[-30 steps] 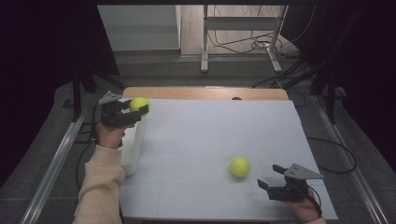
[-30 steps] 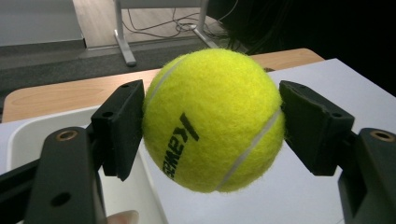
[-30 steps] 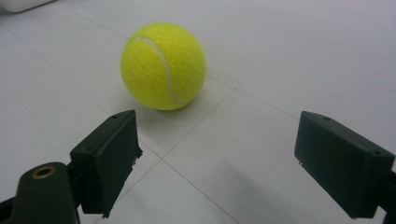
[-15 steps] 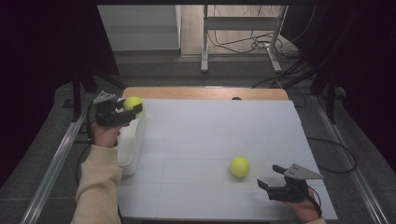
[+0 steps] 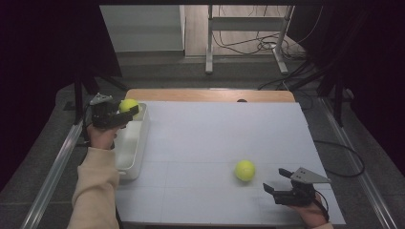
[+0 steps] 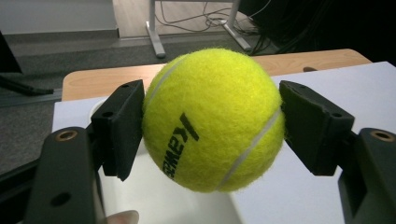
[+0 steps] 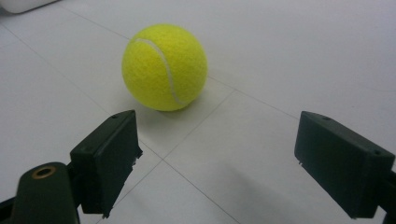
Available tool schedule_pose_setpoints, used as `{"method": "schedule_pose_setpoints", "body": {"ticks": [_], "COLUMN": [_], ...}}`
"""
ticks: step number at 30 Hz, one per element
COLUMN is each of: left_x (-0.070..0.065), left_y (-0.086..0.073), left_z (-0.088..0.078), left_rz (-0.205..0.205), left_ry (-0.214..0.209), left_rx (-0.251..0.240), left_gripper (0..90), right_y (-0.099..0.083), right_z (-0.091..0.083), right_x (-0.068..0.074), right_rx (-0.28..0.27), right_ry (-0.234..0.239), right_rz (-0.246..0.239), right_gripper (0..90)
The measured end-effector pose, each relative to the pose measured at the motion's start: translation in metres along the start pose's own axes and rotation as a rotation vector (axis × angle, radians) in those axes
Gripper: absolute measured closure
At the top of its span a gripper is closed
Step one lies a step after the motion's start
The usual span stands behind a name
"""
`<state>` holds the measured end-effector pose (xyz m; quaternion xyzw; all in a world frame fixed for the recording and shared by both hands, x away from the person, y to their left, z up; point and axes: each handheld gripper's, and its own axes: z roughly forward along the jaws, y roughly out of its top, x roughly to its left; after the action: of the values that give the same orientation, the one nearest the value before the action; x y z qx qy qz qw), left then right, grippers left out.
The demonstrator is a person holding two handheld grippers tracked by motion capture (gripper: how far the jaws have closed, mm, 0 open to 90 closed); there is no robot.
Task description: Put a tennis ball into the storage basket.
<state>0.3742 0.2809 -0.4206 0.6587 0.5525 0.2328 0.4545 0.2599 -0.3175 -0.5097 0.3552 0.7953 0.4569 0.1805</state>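
At the left, the left tool (image 5: 125, 114) clamps a fuzzy yellow tennis ball (image 6: 212, 119) between its black pads, held above the far end of a long white plastic bin (image 5: 133, 150) whose length runs away from the person. The ball's black lettering slants downward. Across the smooth white tabletop (image 5: 215, 138), a second tennis ball (image 5: 245, 170) rests just ahead of the right tool (image 5: 271, 189), its jaws spread wide and empty.
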Motion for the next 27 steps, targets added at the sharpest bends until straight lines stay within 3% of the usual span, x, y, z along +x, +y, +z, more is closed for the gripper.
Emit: {"method": "schedule_pose_setpoints", "body": {"ticks": [8, 27], "left_x": [0.006, 0.011], "left_y": [0.003, 0.006], "left_z": [0.003, 0.031], "left_rz": [-0.004, 0.016], "left_ry": [0.015, 0.047], "left_rx": [0.021, 0.134], "left_gripper": [27.1, 27.1], "right_y": [0.0, 0.0], "right_z": [0.0, 0.001], "right_x": [0.0, 0.0], "right_rx": [0.0, 0.002], "right_ry": [0.001, 0.0], "right_rz": [0.0, 0.001], "right_gripper": [14.4, 14.4]}}
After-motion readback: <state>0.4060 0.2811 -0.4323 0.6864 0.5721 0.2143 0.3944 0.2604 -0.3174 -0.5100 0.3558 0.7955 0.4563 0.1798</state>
